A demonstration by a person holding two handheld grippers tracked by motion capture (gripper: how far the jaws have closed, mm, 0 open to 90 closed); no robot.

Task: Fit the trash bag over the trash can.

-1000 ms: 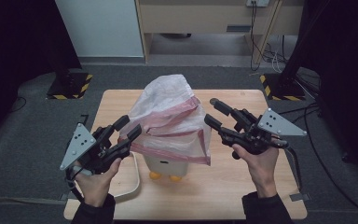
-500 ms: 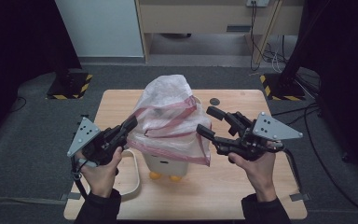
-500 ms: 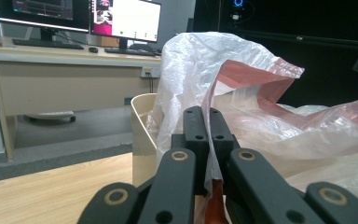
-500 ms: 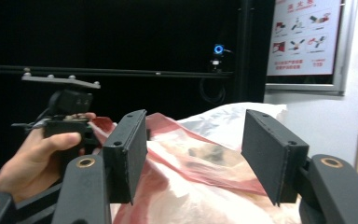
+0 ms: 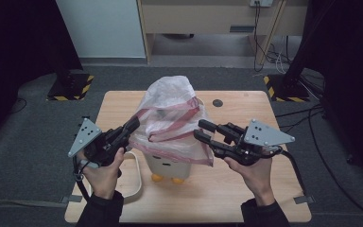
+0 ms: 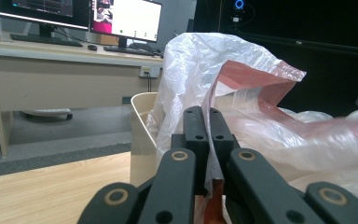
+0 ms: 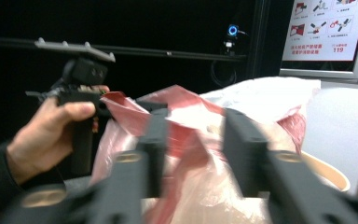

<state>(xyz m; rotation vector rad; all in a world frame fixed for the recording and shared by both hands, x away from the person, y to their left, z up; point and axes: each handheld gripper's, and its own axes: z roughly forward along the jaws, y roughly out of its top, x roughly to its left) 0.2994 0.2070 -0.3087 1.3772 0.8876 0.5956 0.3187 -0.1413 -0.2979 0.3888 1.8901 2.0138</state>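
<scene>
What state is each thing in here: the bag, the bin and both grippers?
Plastic bag: draped over the bin, mouth partly open, red rim crumpled.
Bin: upright on the table, mostly covered by the bag.
Left gripper: shut on the bag's edge.
Right gripper: jaws just been closing, apart at the bag's rim; film between them, no clear pinch.

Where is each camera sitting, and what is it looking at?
High view: sits above the table, looking down; both hands and forearms show, with the left gripper and right gripper.
Left gripper view: rides the left gripper, jaws shut on the plastic bag, facing a desk.
Right gripper view: rides the right gripper, facing the bag, jaws just closing around it; the other hand shows.
All share the bag.
</scene>
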